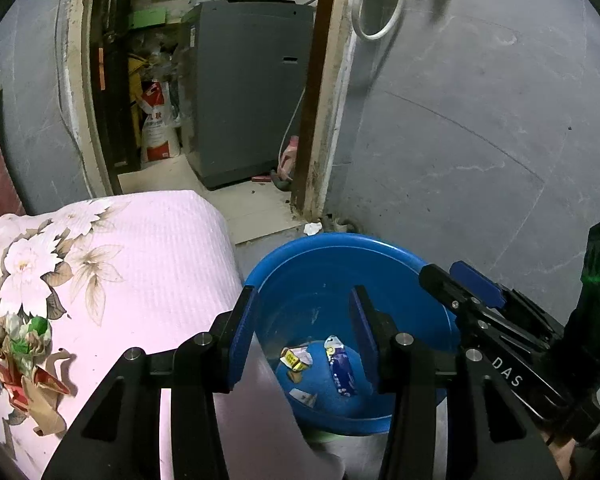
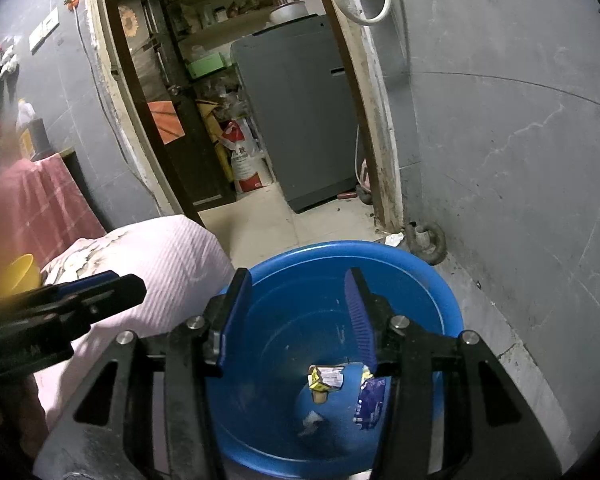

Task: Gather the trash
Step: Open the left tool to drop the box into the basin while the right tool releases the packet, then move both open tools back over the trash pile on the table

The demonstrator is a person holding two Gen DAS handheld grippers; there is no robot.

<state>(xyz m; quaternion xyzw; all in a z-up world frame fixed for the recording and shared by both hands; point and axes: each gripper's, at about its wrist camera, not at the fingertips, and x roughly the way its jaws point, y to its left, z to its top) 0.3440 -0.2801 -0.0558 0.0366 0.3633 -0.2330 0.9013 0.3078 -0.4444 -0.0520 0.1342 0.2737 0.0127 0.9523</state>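
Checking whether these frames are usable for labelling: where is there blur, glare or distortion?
Left wrist view: fisheye bends the door frame; green flare on the right gripper; pink bedding overexposed; wrappers in the blue basin sharp. Right wrist view: the left gripper and left edge blurred.

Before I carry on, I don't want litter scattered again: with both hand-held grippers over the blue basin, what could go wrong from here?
1. The blue basin sits close against the pink quilt; a bump from the left hand-held gripper might tip it.
2. The crumpled wrappers lie loose on the quilt near its edge and could slide off when reached for.
3. The right hand-held gripper hangs close beside the left; they may collide.
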